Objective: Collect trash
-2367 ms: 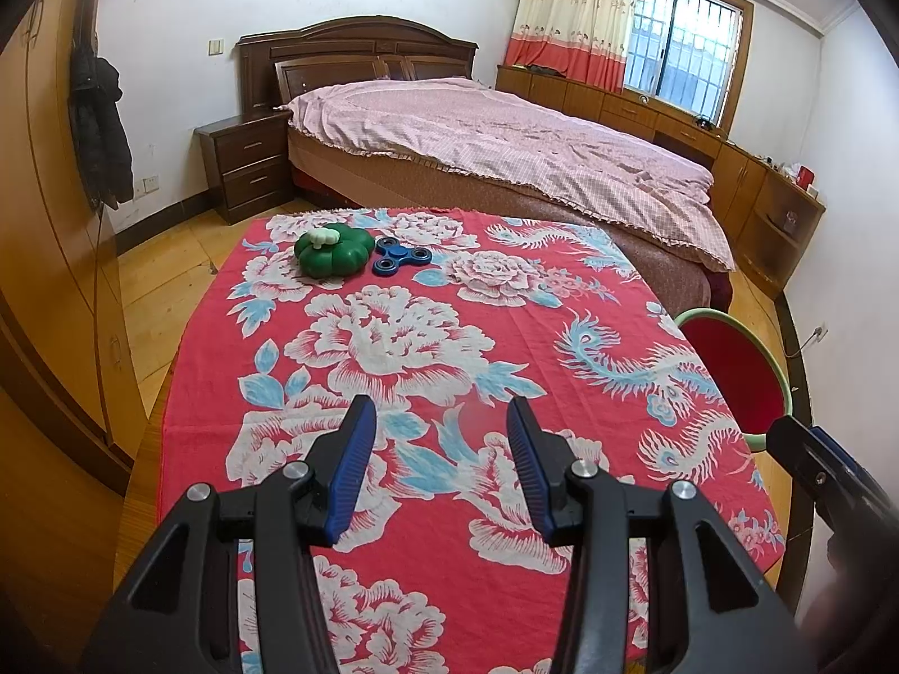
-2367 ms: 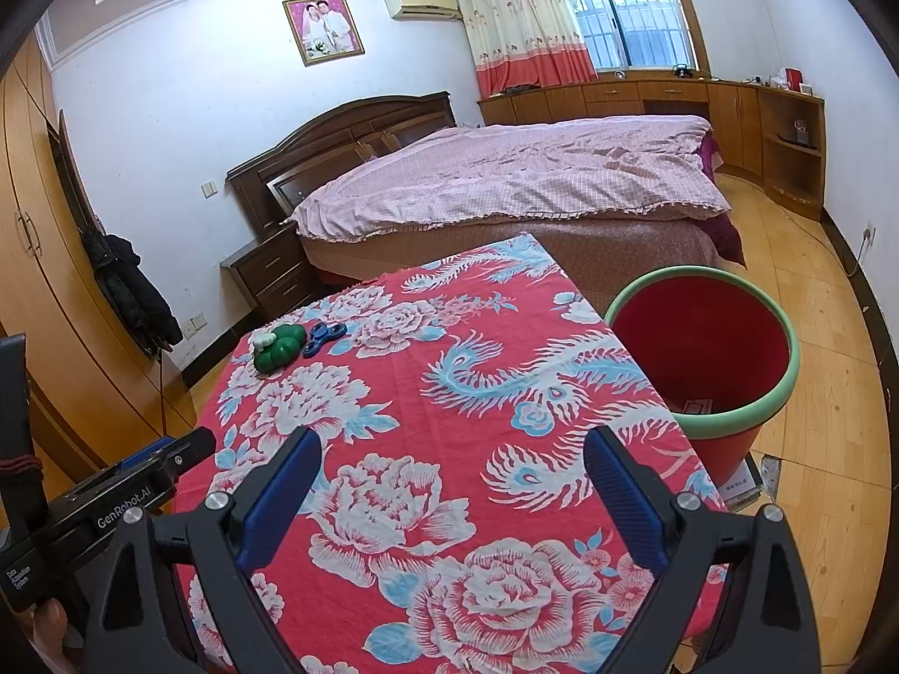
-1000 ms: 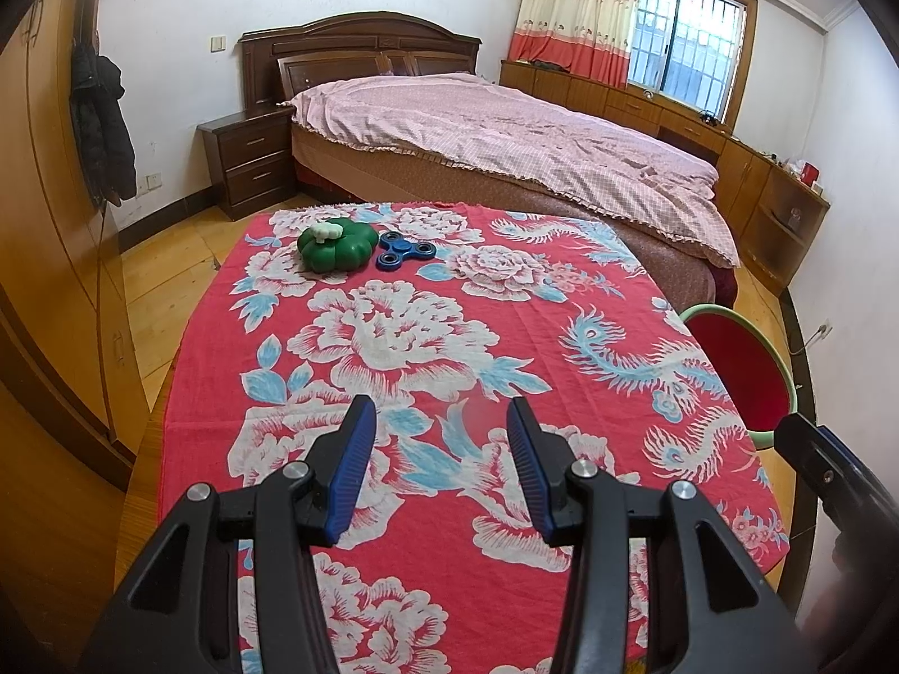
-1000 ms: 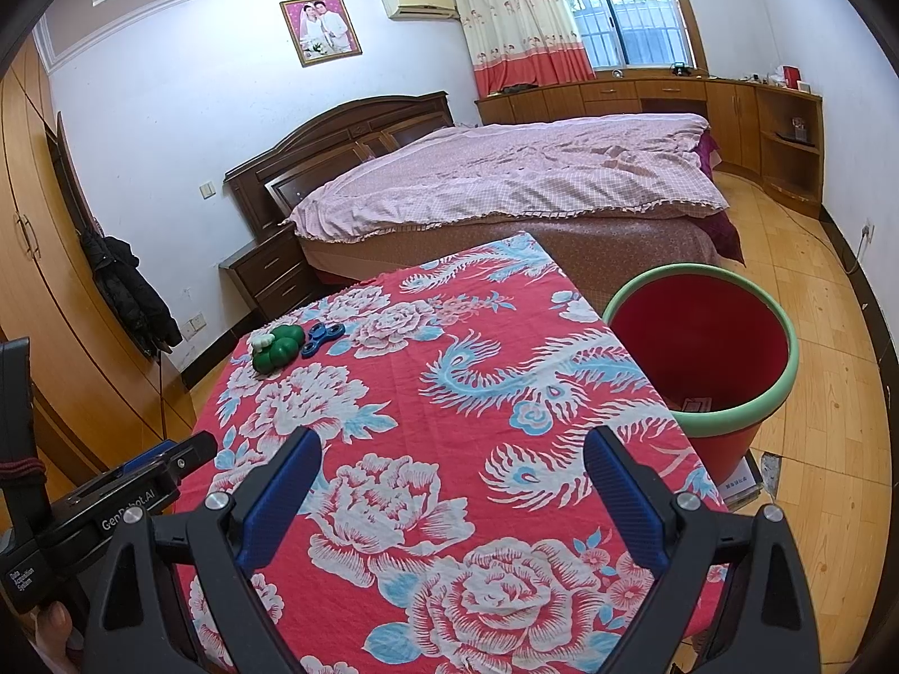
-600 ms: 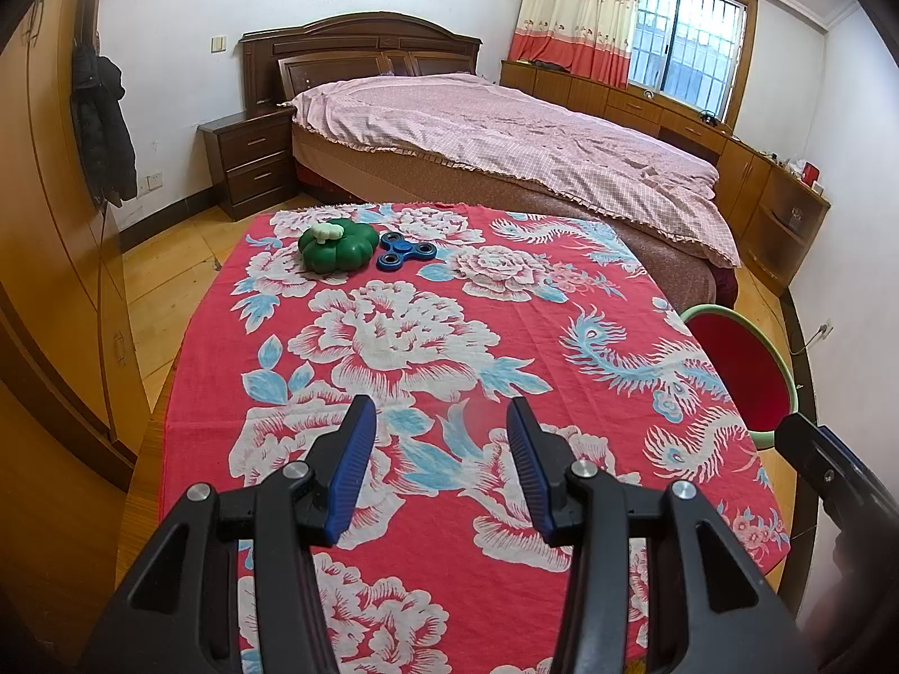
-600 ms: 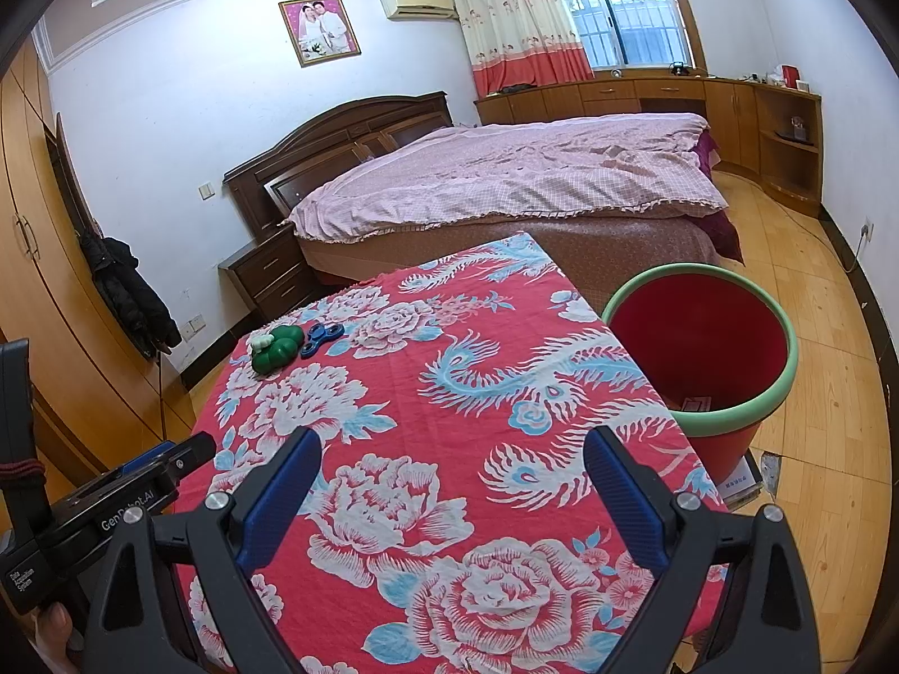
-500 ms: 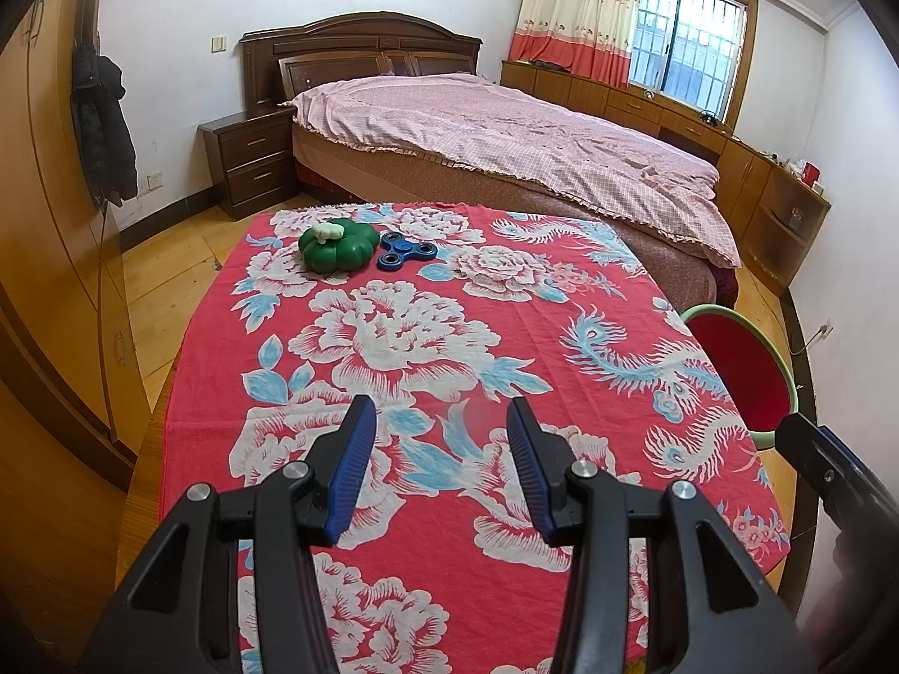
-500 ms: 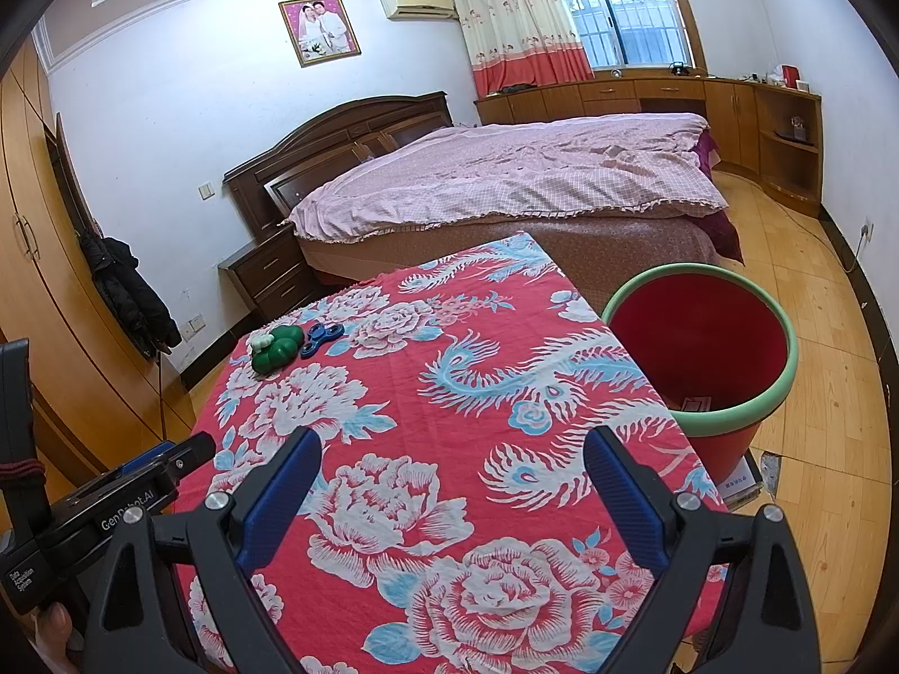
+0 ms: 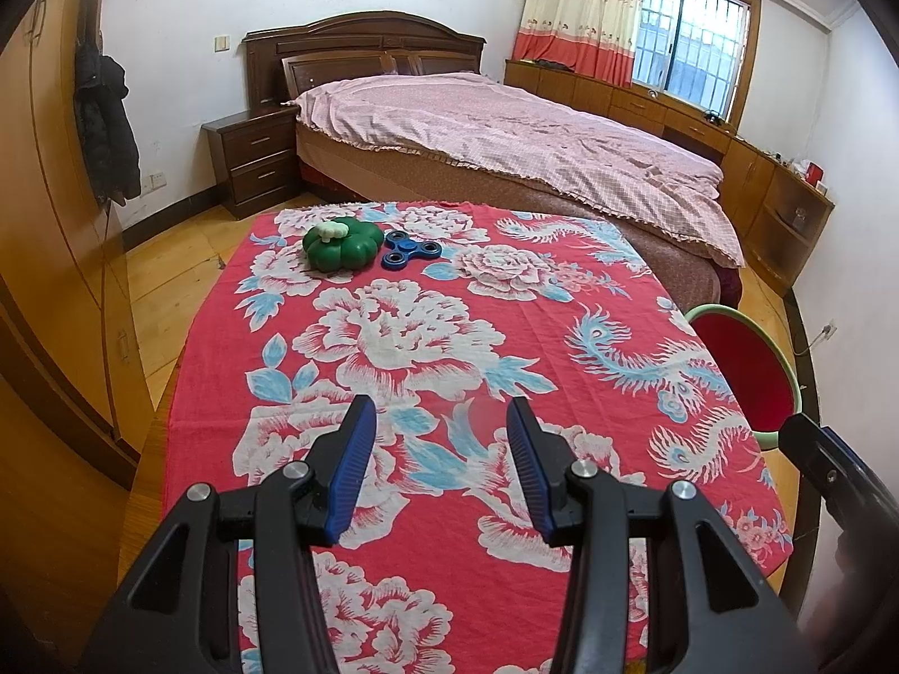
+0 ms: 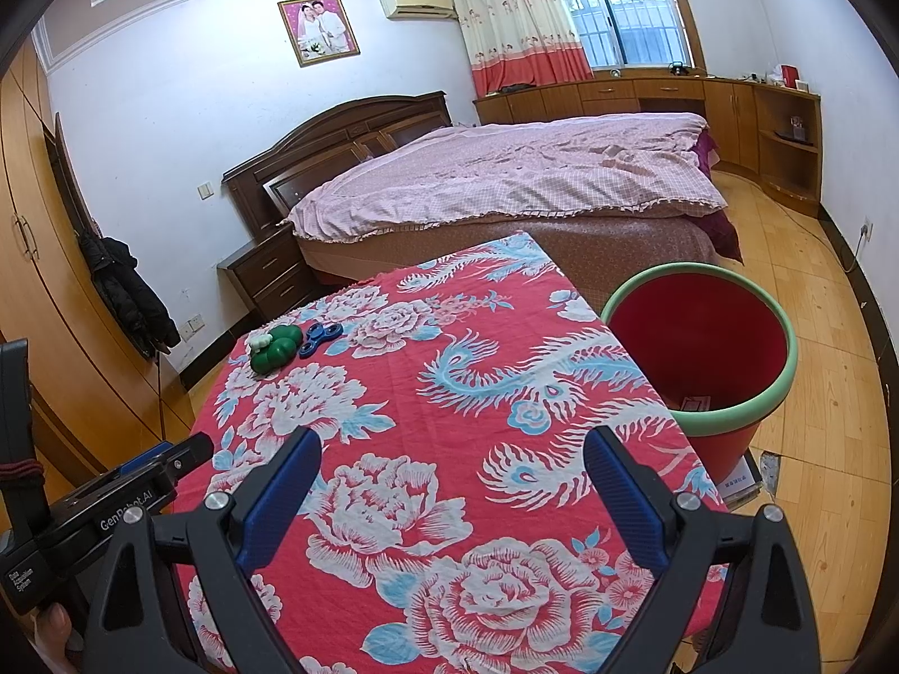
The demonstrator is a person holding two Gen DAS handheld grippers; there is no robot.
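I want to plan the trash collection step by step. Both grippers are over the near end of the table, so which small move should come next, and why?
Probably reach the left gripper forward toward the blue spinner beside the green pumpkin toy. Both lie at the far end of the tablecloth; both grippers are open and empty, and the red bin stands at the right gripper's side.

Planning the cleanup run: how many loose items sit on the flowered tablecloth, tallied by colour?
Green: 1, the pumpkin-shaped toy
Blue: 1, the fidget spinner
Total: 2, lying side by side at the far end of the tablecloth.
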